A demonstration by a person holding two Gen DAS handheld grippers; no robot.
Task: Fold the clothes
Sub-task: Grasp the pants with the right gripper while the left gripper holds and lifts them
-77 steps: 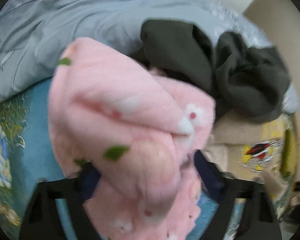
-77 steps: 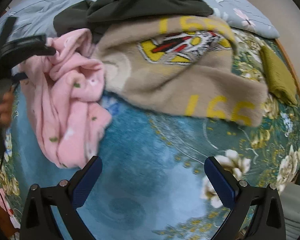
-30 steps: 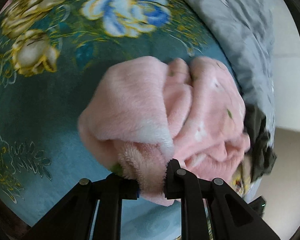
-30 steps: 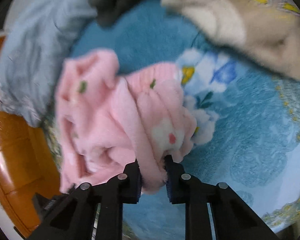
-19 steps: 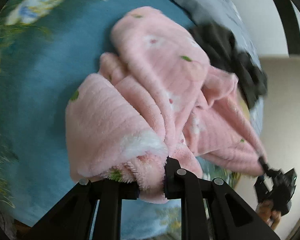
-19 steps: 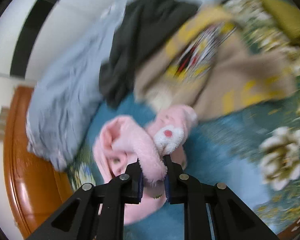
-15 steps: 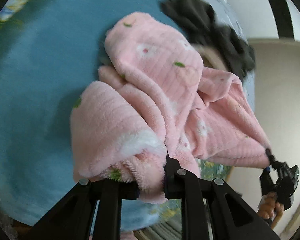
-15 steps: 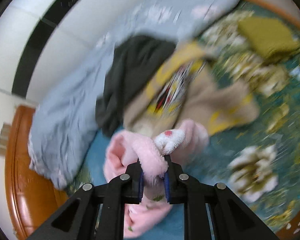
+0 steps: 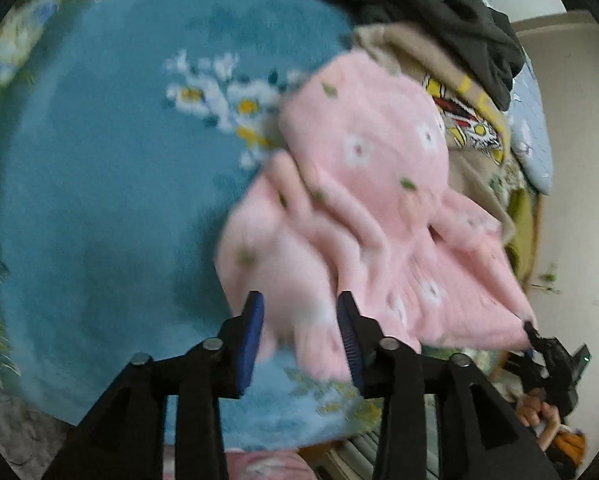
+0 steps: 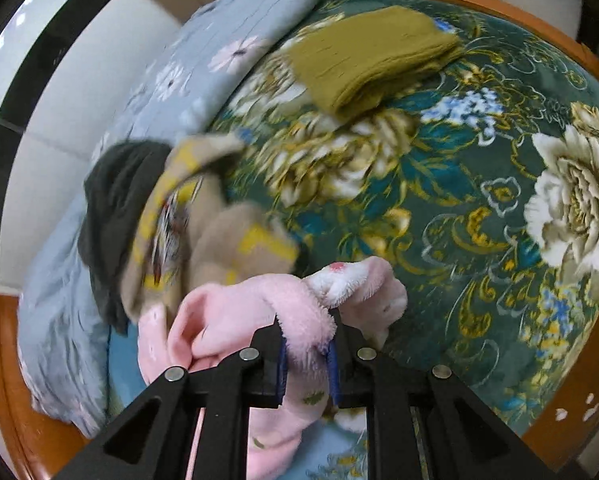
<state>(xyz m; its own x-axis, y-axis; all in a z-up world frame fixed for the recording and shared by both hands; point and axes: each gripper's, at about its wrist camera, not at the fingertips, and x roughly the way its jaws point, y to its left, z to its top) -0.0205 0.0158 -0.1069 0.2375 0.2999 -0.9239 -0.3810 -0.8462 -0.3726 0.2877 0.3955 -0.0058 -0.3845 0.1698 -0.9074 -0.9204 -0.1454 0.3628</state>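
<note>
A fluffy pink garment [image 9: 363, 184] with small flowers hangs spread over the blue floral blanket [image 9: 99, 160]. The jaws of my left gripper [image 9: 301, 328] are opening. A blurred pink fold sits loosely between the blue pads, which do not press on it. At the far right, my right gripper [image 9: 530, 327] holds the garment's other corner taut, with a person's hand [image 9: 539, 412] behind it. In the right wrist view, my right gripper [image 10: 305, 350] is shut on a thick fold of the pink garment [image 10: 227, 320].
A beige sweater [image 10: 215, 236] with yellow print and a dark grey garment [image 10: 115, 196] lie heaped behind the pink one. A folded olive garment [image 10: 371, 56] rests near the bed's far edge. A grey-blue quilt [image 10: 203, 60] lines the wall side, with the wooden bed frame [image 10: 3, 360] around it.
My left jaws have parted and the pink fold they pinched has come loose. My right gripper has lifted and drawn its corner away, stretching the garment. Both views have swung across the bed.
</note>
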